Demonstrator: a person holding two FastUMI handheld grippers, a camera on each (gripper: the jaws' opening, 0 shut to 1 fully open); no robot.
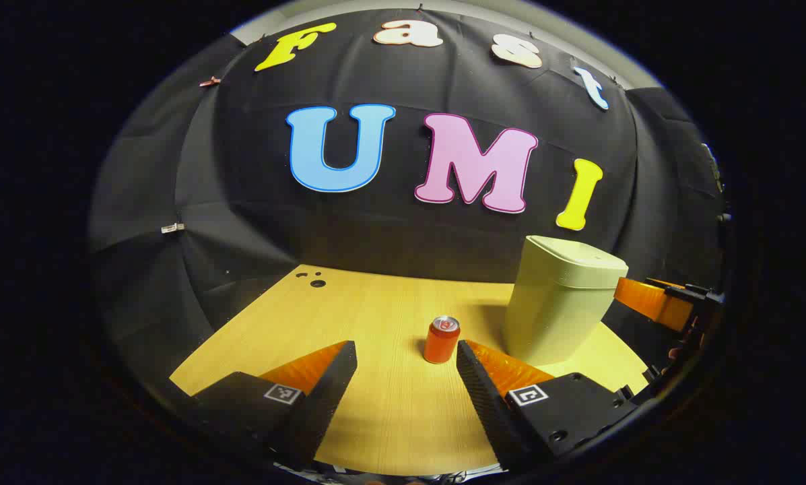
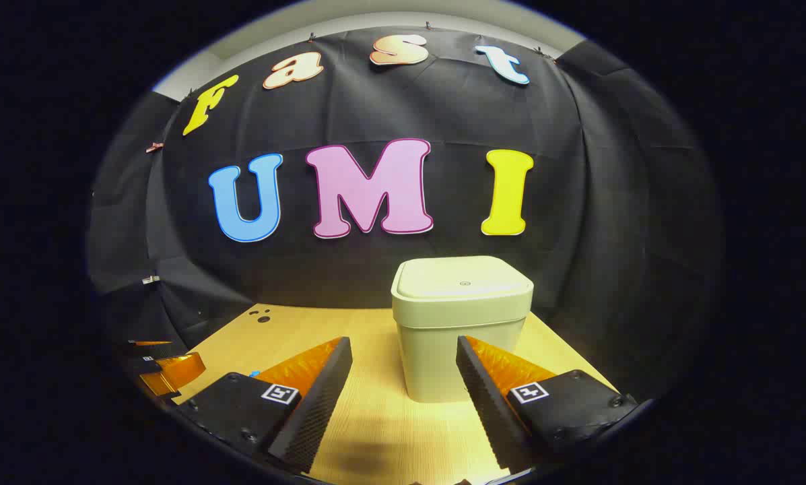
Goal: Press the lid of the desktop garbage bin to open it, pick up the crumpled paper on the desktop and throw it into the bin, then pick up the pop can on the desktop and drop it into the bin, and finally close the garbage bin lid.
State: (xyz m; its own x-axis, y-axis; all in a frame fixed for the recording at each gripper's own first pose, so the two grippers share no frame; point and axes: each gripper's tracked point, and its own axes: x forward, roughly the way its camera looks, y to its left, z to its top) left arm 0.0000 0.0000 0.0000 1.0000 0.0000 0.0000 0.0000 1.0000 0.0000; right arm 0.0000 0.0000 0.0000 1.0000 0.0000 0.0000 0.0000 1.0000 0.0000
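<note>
We hold both grippers released: left gripper (image 1: 406,367) faces the pop can (image 1: 441,340) beside the lidded bin (image 1: 564,303); right gripper (image 2: 404,367) faces the bin.

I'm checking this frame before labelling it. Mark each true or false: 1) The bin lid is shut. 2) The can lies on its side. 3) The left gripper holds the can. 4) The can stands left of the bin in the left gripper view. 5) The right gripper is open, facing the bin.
1) True: the bin has its lid down.
2) False: the can stands upright on the table.
3) False: the left gripper is open, with the can ahead of it, untouched.
4) True.
5) True: the right gripper is open, with the bin ahead.
</note>
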